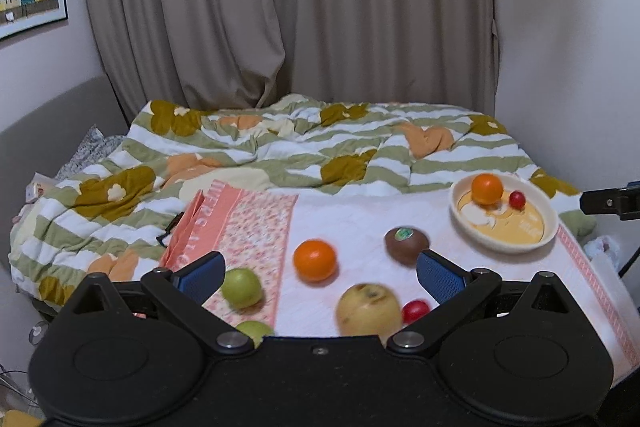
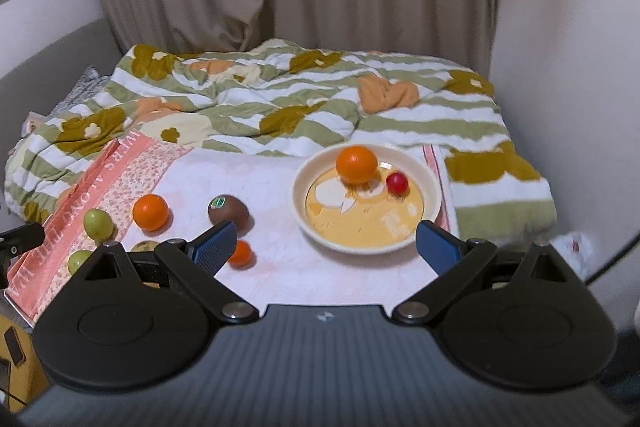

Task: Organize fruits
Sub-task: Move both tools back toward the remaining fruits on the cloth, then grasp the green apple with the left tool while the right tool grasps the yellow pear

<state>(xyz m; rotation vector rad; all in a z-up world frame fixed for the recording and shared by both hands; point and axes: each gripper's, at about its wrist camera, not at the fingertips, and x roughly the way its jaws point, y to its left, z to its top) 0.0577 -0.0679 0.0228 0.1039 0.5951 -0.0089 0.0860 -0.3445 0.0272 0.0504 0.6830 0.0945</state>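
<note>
A cream and yellow bowl point(image 2: 430, 183) sits on the pink-white cloth and holds an orange point(image 2: 356, 164) and a small red tomato point(image 2: 397, 183). Loose on the cloth lie an orange point(image 1: 315, 259), a brown kiwi point(image 1: 407, 245), a yellow apple point(image 1: 368, 310), a red tomato point(image 1: 416, 310) and two green fruits point(image 1: 241, 287). My left gripper point(image 1: 320, 273) is open and empty above the loose fruits. My right gripper point(image 2: 326, 247) is open and empty just in front of the bowl. The bowl also shows in the left wrist view point(image 1: 548, 223).
The cloth point(image 2: 280, 267) lies on a table at the foot of a bed with a striped flowered quilt point(image 2: 280, 107). Curtains and walls stand behind. The cloth's pink patterned border point(image 2: 80, 195) runs along the left side.
</note>
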